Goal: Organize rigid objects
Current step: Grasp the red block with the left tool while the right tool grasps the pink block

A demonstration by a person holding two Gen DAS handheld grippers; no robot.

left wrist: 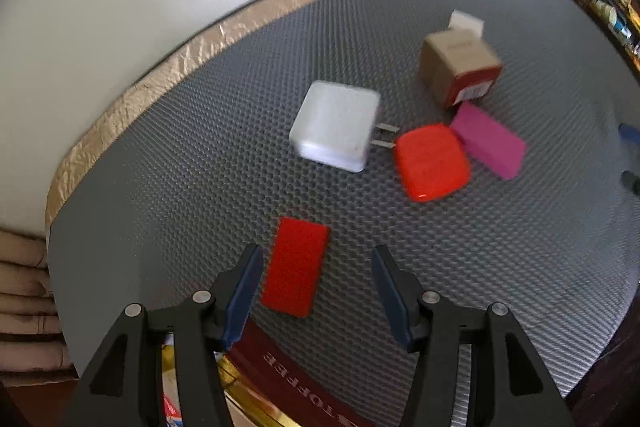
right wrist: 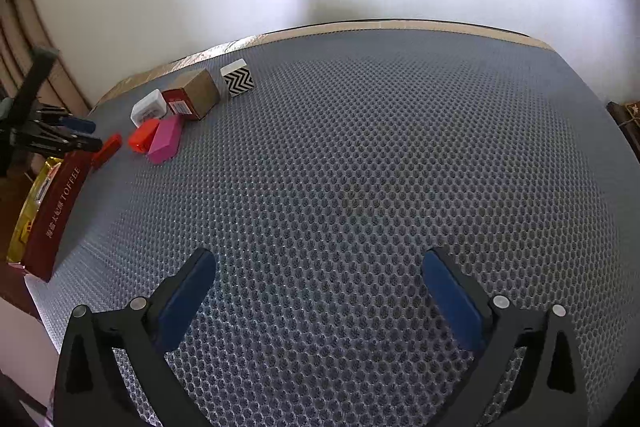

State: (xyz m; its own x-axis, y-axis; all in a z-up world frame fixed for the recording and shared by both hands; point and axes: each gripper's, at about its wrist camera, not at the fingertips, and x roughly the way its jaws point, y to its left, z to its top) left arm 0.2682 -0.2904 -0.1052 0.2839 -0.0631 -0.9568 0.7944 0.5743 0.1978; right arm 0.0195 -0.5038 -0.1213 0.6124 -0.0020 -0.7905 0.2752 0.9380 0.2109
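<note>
My left gripper (left wrist: 317,259) is open, low over a flat red block (left wrist: 295,267) that lies partly between its fingers, nearer the left one. Beyond it lie a white plug charger (left wrist: 335,126), a glossy orange-red case (left wrist: 431,161), a pink block (left wrist: 489,140) and a brown-and-red carton (left wrist: 460,67). My right gripper (right wrist: 318,267) is open and empty over bare mat. In the right wrist view the same group sits far left: the red block (right wrist: 106,149), case (right wrist: 143,140), pink block (right wrist: 165,144), charger (right wrist: 149,107), carton (right wrist: 196,93) and the left gripper (right wrist: 76,135).
A dark red "TOFFEE" tin (right wrist: 52,215) with a gold inside stands at the mat's left edge, just below my left gripper (left wrist: 280,371). A black-and-white zigzag box (right wrist: 238,78) sits behind the carton. The grey honeycomb mat (right wrist: 360,167) ends at a tan strip along the white wall.
</note>
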